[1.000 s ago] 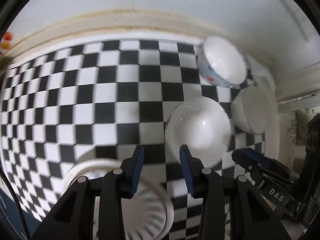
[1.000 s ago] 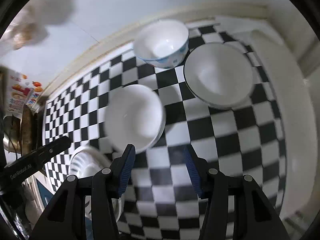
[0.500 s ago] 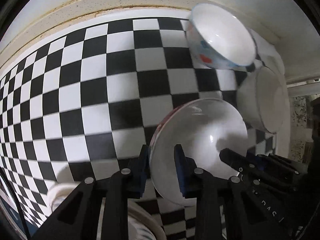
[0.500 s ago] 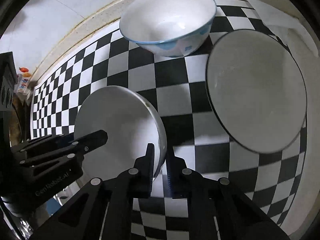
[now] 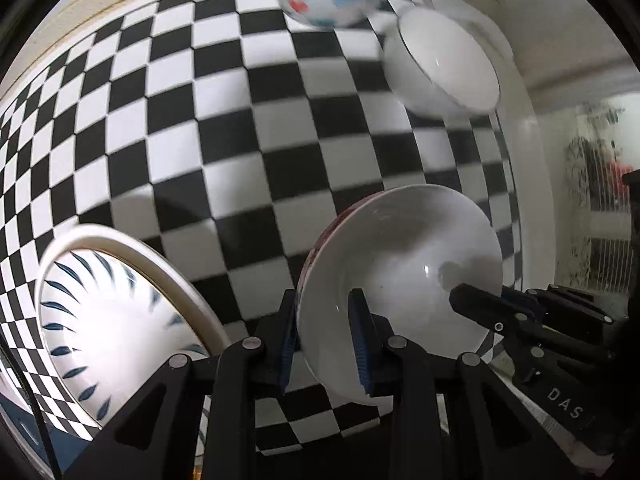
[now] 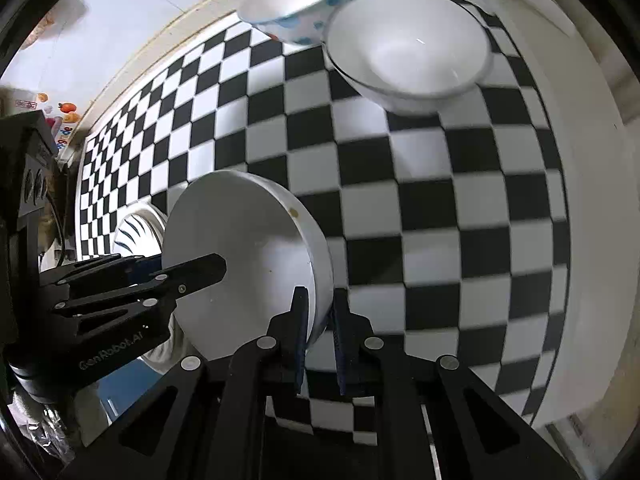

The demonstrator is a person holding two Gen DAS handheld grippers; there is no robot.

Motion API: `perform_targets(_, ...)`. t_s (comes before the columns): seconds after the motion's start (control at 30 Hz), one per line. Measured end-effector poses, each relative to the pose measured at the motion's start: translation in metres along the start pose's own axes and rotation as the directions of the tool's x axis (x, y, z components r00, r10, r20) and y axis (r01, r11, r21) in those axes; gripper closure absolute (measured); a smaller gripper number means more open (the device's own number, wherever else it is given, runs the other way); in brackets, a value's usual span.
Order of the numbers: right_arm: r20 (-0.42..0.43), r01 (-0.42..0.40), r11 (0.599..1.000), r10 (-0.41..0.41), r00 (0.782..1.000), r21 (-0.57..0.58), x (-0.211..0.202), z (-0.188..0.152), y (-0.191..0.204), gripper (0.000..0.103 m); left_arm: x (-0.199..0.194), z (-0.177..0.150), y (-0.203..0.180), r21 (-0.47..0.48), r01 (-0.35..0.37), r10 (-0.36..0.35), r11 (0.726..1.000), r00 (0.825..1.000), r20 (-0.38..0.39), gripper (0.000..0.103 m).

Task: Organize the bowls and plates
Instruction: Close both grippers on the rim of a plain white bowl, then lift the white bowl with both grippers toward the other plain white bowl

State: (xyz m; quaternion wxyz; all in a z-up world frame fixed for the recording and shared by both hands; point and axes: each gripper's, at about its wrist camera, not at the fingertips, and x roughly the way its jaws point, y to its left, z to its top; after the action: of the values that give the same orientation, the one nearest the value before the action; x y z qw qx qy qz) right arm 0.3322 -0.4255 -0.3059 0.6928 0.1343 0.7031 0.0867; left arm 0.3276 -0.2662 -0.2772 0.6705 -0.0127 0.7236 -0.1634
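— How are the jaws set?
— The white bowl [image 5: 400,280] is clamped by its rim from opposite sides by the left gripper [image 5: 325,342] and the right gripper [image 6: 320,330].
— Which way is it faced?
— It is tilted, and no long axis is shown.
— What is counted around it?
— Four bowls: the held one, a leaf-patterned bowl [image 5: 116,320] just beside it, and beyond it a plain bowl [image 6: 408,50] touching a floral bowl [image 6: 296,4] on the checkered cloth [image 5: 224,128].
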Motion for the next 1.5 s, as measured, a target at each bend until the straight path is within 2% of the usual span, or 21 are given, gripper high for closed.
perform_targets(0.23,-0.03,-0.011,0.997,0.014,0.999,0.075,0.013,-0.024,-0.031,0.09,0.025,-0.004,-0.015,0.045,-0.018,0.02,0.999,0.999,-0.05,0.08)
perform_targets(0.5,-0.035,-0.007,0.995,0.01,0.999,0.098,0.022,-0.024,-0.037,0.09,0.046,0.002,-0.035,0.084,-0.042,0.048,0.996,0.997,-0.065,0.08)
perform_targets(0.63,-0.061,-0.009,0.995,0.015,0.998,0.101,0.019,-0.019,-0.04,0.09,0.032,0.0,-0.033,0.084,-0.045,0.05,0.995,0.997,-0.057,0.08)
perform_targets(0.77,-0.036,-0.022,0.992,0.027,0.999,0.122,-0.004,-0.014,-0.05,0.09,-0.01,0.01,-0.022,0.062,-0.05,0.049,0.997,0.999,0.023,0.079)
perform_targets(0.83,0.006,-0.042,0.988,0.042,0.999,0.15,-0.025,-0.006,-0.059,0.086,-0.027,0.024,-0.021,0.051,-0.04,0.037,0.998,0.997,0.063,0.078)
perform_targets(0.9,0.059,-0.061,0.983,0.052,0.997,0.17,-0.045,0.006,-0.069,0.075,-0.038,0.047,-0.024,0.047,-0.028,0.024,0.998,0.995,0.097,0.077)
perform_targets(0.97,0.115,-0.081,0.978,0.059,0.992,0.191,-0.06,0.024,-0.079,0.06,-0.039,0.068,-0.025,0.042,-0.018,0.014,0.999,0.995,0.103,0.077)
perform_targets(1.07,0.169,-0.087,0.976,0.053,0.984,0.201,-0.069,0.053,-0.094,0.059,-0.031,0.103,-0.028,0.024,0.004,-0.006,1.0,0.996,0.094,0.077)
perform_targets(1.17,0.185,-0.091,0.971,0.051,0.981,0.22,-0.065,0.087,-0.11,0.059,-0.018,0.131,-0.036,0.012,0.014,-0.015,1.0,0.996,0.085,0.077)
perform_targets(1.33,0.154,-0.108,0.962,0.071,0.985,0.252,-0.041,0.128,-0.131,0.059,0.009,0.161,-0.05,0.01,0.025,-0.026,1.0,0.998,0.05,0.077)
perform_targets(1.5,0.111,-0.12,0.955,0.093,0.989,0.27,-0.009,0.148,-0.14,0.059,0.03,0.178,-0.06,0.027,0.012,-0.013,1.0,1.0,0.02,0.077)
